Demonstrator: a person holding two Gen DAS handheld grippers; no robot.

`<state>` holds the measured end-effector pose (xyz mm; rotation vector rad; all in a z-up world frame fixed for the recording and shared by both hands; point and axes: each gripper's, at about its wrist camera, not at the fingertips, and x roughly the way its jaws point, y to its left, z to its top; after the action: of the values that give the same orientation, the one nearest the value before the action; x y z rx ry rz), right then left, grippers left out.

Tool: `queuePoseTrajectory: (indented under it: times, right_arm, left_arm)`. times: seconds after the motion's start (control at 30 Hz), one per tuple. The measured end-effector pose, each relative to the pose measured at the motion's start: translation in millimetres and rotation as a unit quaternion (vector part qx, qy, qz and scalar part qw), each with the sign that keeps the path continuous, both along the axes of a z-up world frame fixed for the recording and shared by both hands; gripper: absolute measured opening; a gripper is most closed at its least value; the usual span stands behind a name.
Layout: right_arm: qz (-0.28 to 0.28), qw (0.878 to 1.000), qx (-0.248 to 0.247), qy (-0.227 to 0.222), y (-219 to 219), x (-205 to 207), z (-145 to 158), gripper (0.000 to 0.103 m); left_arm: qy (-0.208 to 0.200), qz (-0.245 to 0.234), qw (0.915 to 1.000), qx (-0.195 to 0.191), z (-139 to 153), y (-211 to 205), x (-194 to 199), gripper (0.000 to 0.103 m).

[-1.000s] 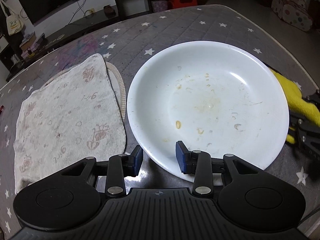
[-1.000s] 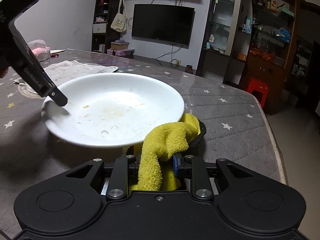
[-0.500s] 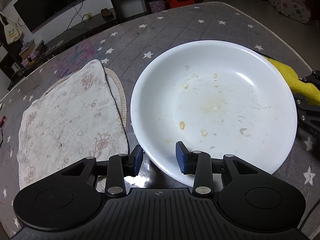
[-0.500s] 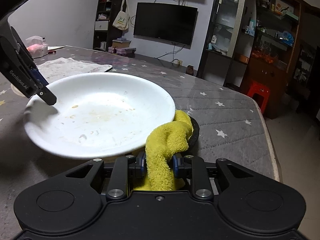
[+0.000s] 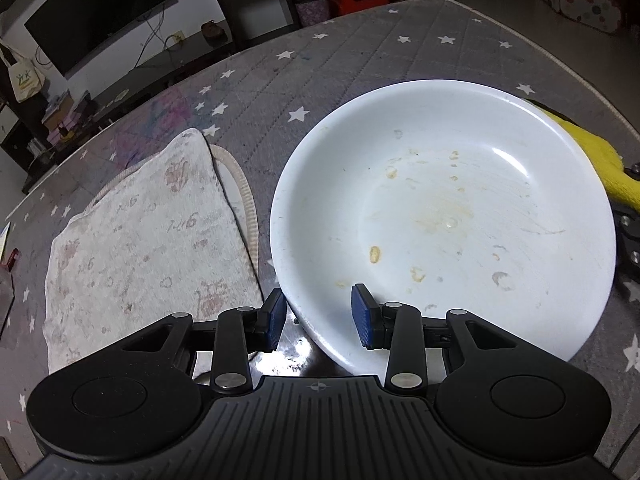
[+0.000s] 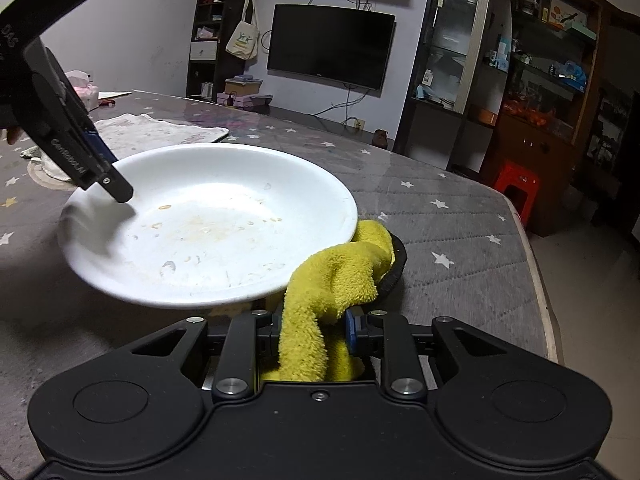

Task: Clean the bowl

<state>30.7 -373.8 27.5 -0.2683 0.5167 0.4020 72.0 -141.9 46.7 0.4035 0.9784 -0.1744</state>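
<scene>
We see the white bowl [image 5: 444, 220] on the grey starred table [image 5: 360, 48], its inside marked with yellowish stains (most of them near the middle). Our left gripper [image 5: 318, 316] stands at the near left rim of the bowl: one pad [image 5: 362, 314] is over the inside, the other outside, and the rim lies between them; whether the pads press on it we cannot tell. Our right gripper [image 6: 312, 332] is clamped on the yellow cloth [image 6: 340, 280], which lies just beside the right rim of the bowl. Left of the bowl a pale towel [image 5: 136, 240] lies flat. A television [image 6: 330, 46] hangs on the far wall.
</scene>
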Motion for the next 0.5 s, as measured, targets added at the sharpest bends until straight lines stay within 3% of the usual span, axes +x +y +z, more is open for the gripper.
queuePoseTrajectory:
  times: [0.5]
  right_arm:
    - [-0.005, 1.0, 0.013, 0.005, 4, -38, 5, 0.026]
  left_arm:
    - [-0.001, 0.004, 1.0, 0.002, 0, -4, 0, 0.037]
